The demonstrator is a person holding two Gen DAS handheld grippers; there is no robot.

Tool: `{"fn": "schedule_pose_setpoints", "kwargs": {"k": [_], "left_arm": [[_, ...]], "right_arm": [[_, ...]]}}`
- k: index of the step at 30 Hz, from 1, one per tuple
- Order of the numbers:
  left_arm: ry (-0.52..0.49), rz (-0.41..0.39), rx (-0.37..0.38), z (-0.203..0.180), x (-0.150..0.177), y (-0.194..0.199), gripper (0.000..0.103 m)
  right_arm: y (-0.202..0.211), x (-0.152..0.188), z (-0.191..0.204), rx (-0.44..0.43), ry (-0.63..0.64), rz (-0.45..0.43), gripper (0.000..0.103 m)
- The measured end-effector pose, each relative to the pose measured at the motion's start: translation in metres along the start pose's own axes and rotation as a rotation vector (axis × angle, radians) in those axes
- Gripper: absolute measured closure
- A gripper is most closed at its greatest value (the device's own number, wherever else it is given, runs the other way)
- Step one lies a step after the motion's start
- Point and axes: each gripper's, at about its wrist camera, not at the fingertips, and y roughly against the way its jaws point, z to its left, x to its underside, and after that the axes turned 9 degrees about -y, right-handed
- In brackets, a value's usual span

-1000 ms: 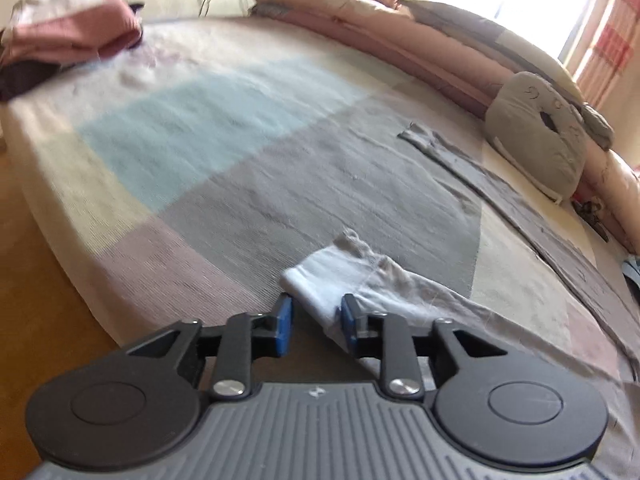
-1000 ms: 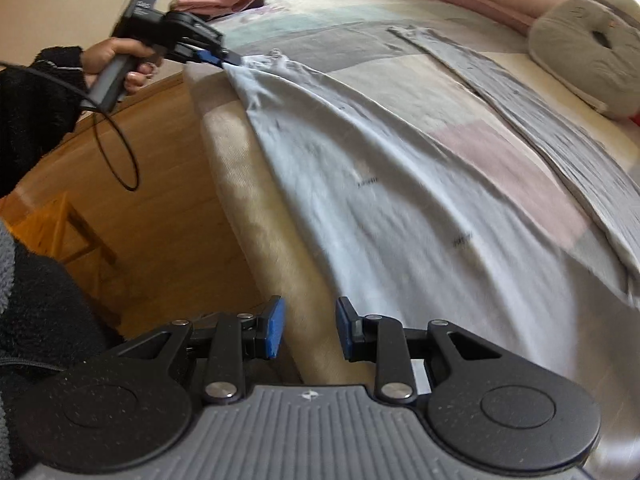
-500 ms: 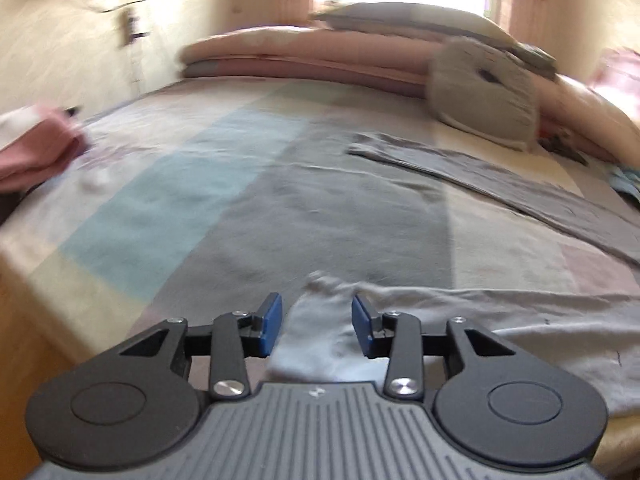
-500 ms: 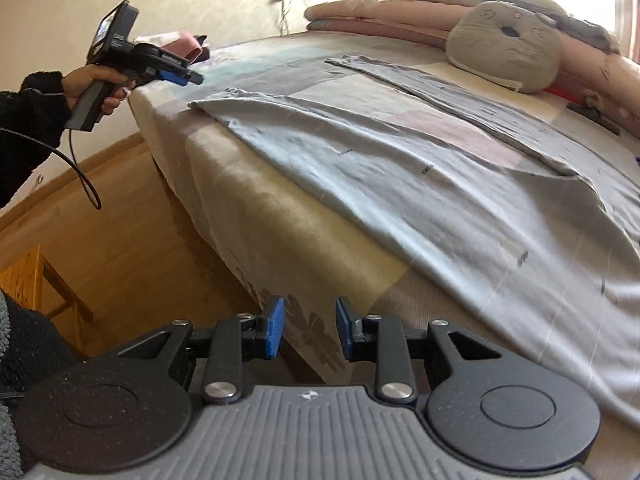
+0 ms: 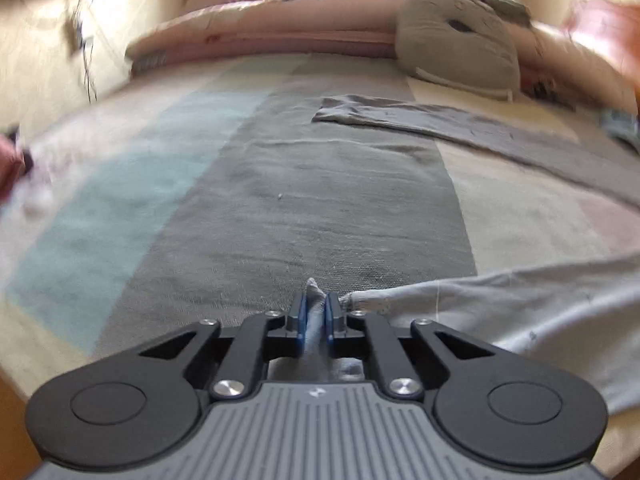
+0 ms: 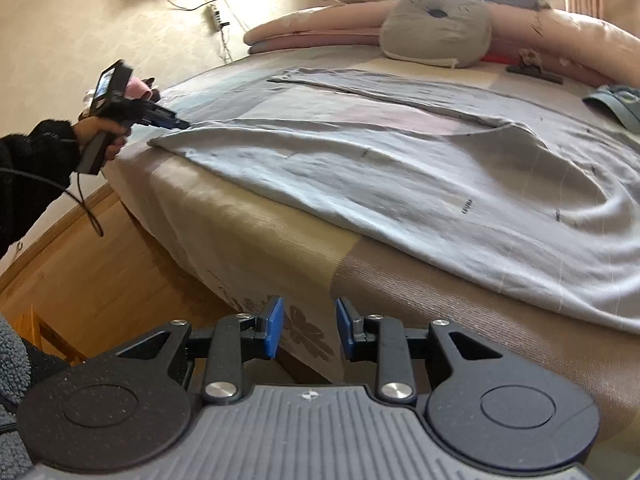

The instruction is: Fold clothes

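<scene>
A pale grey-blue garment (image 6: 420, 184) lies spread along the bed's near side, one long part reaching left to a cuff. My left gripper (image 5: 315, 312) is shut on that cuff; a tuft of the cloth (image 5: 313, 289) pokes out above the blue pads. The rest of the garment (image 5: 520, 312) trails off to the right. In the right wrist view the left gripper (image 6: 182, 124) sits at the cuff, held by a hand in a dark sleeve. My right gripper (image 6: 308, 328) hangs off the bed's side edge, open, with nothing between its fingers.
A grey sleeve or second garment (image 5: 460, 124) lies across the patchwork bedspread (image 5: 320, 200). A round grey cushion (image 6: 436, 28) and rolled pink bedding (image 5: 280, 28) line the head of the bed. Pink folded clothes (image 6: 140, 88) sit at the far corner. Wooden floor (image 6: 92, 276) lies below.
The left gripper has closed on the garment's cuff, which lay between its open fingers before. The right gripper has swung along the bed's edge and stayed open.
</scene>
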Motion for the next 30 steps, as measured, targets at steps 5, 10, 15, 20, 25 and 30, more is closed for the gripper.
{"fn": "schedule_pose_setpoints", "kwargs": {"k": [5, 10, 15, 20, 25, 30], "left_arm": [[0.056, 0.004, -0.113, 0.013, -0.011, -0.006, 0.096], [0.033, -0.078, -0.002, -0.008, -0.015, 0.037, 0.088], [-0.104, -0.113, 0.332, -0.08, -0.024, 0.069, 0.065], [-0.161, -0.037, 0.418, -0.139, -0.019, 0.045, 0.066], [-0.126, -0.007, 0.41, -0.145, 0.004, 0.06, 0.064], [-0.193, 0.025, 0.42, -0.151, 0.014, 0.079, 0.054]], "right_arm": [[-0.005, -0.013, 0.0, 0.001, -0.002, -0.021, 0.069], [-0.011, -0.038, 0.01, 0.056, 0.039, -0.047, 0.069], [-0.046, -0.075, 0.022, 0.151, 0.034, -0.055, 0.059], [-0.102, -0.103, 0.037, 0.214, 0.042, -0.051, 0.059], [-0.112, -0.084, 0.04, 0.233, 0.027, -0.029, 0.054], [-0.087, -0.064, 0.038, 0.174, 0.042, -0.013, 0.048]]}}
